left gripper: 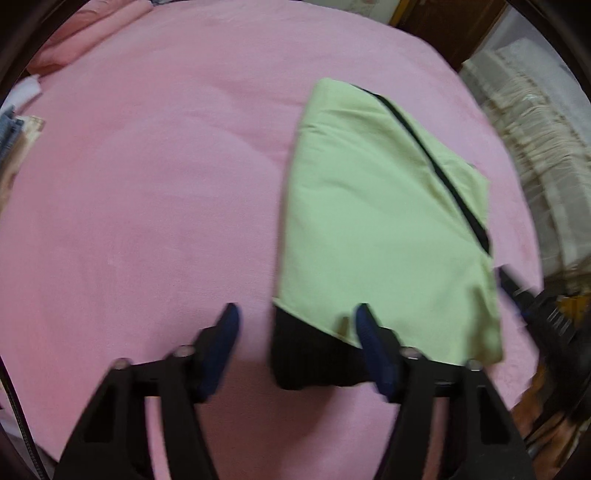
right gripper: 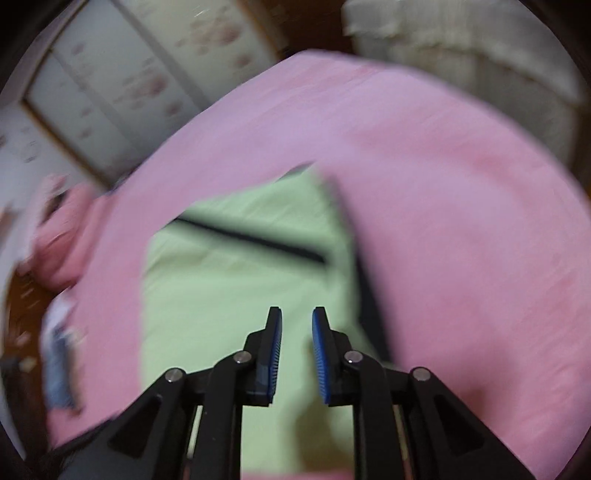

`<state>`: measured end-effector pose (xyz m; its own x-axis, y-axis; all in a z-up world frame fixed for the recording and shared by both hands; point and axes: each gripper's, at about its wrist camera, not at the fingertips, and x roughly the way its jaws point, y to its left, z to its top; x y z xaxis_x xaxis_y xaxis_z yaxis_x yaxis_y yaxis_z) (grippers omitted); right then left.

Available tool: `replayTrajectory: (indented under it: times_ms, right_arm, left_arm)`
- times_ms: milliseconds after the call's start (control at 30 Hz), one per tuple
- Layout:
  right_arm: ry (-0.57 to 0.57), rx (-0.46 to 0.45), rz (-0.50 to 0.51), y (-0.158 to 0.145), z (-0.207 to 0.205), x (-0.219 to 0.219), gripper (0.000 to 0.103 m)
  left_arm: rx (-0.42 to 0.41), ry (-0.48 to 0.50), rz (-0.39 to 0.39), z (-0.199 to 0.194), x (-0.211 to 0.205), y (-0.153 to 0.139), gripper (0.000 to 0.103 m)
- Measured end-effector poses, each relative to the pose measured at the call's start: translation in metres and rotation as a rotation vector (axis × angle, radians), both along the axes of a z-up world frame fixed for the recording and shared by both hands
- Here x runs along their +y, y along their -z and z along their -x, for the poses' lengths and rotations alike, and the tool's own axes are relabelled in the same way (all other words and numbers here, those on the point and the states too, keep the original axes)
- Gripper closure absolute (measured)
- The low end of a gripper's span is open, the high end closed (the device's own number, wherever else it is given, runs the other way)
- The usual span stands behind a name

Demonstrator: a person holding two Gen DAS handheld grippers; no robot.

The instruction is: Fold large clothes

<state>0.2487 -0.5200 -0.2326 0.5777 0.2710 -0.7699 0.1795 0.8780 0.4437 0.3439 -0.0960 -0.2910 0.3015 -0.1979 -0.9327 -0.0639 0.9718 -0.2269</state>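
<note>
A light green garment (left gripper: 384,221) with a black stripe and black trim lies folded on the pink bed sheet (left gripper: 147,203). My left gripper (left gripper: 297,314) is open and empty, hovering over the garment's near black edge. The garment also shows in the right wrist view (right gripper: 229,288). My right gripper (right gripper: 296,321) hovers above it with its blue pads a narrow gap apart and nothing between them. The right gripper also shows at the far right edge of the left wrist view (left gripper: 517,291). Both views are blurred.
A pink pillow (left gripper: 85,33) lies at the bed's far left corner. Folded clothes (left gripper: 14,129) sit at the left edge. A cream frilled cover (left gripper: 535,140) stands to the right of the bed. Floral wardrobe doors (right gripper: 122,81) stand behind it.
</note>
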Motion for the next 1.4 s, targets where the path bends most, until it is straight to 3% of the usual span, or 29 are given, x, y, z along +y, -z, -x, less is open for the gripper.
replayTrajectory:
  times_ms: [67, 133, 200, 333, 500, 600, 667, 767, 867, 933, 1000, 1100, 1167, 1267, 1333, 1400]
  right_arm:
    - [-0.114, 0.016, -0.05, 0.011, 0.006, 0.028, 0.099]
    - [-0.237, 0.056, -0.085, 0.025, 0.007, 0.059, 0.101]
    - [-0.3, 0.112, -0.058, 0.042, 0.009, 0.084, 0.103]
    - [-0.212, 0.162, -0.011, 0.067, 0.024, 0.074, 0.103]
    - [-0.025, 0.16, 0.148, 0.057, 0.052, 0.008, 0.103]
    - [-0.003, 0.124, 0.226, 0.038, 0.057, -0.007, 0.103]
    - [-0.023, 0.033, 0.181, 0.025, 0.058, -0.008, 0.103]
    - [-0.155, -0.101, -0.039, 0.018, 0.035, 0.015, 0.103]
    - [-0.233, -0.063, -0.189, 0.049, -0.003, 0.048, 0.103]
    - [-0.24, -0.003, -0.193, 0.069, -0.022, 0.059, 0.103]
    - [-0.194, -0.017, -0.144, 0.075, -0.035, 0.049, 0.103]
    - [0.063, -0.013, 0.015, 0.069, -0.041, -0.004, 0.103]
    - [0.134, -0.025, -0.027, 0.064, -0.053, -0.032, 0.103]
    - [0.021, -0.1, -0.1, 0.05, -0.075, -0.029, 0.103]
    - [-0.173, -0.141, -0.187, 0.042, -0.092, -0.005, 0.103]
    - [-0.337, -0.095, -0.163, 0.044, -0.104, 0.02, 0.103]
  left_arm:
    - [0.001, 0.05, 0.049, 0.001, -0.005, 0.003, 0.068]
    - [0.022, 0.085, 0.02, -0.005, -0.015, 0.012, 0.068]
    - [0.054, 0.078, -0.024, -0.002, -0.018, 0.023, 0.068]
    - [0.102, 0.086, -0.078, 0.013, -0.015, 0.046, 0.068]
    - [0.039, 0.116, -0.035, 0.027, -0.002, 0.039, 0.078]
    - [-0.041, 0.128, 0.019, 0.027, 0.002, 0.02, 0.087]
    - [-0.094, 0.154, 0.059, 0.02, -0.001, 0.009, 0.087]
    - [-0.104, 0.195, 0.076, -0.002, -0.023, 0.008, 0.087]
    - [-0.067, 0.204, 0.063, -0.044, -0.052, 0.031, 0.088]
    - [-0.13, 0.209, 0.036, -0.059, -0.054, 0.034, 0.088]
    - [-0.157, 0.215, -0.023, -0.078, -0.047, 0.029, 0.088]
    - [-0.183, 0.207, -0.045, -0.114, -0.024, 0.024, 0.088]
    - [-0.192, 0.221, -0.03, -0.127, -0.022, 0.019, 0.088]
    - [-0.212, 0.259, 0.068, -0.141, -0.027, 0.01, 0.088]
    - [-0.209, 0.285, 0.092, -0.152, -0.035, 0.012, 0.088]
    - [-0.196, 0.33, 0.067, -0.167, -0.054, 0.02, 0.088]
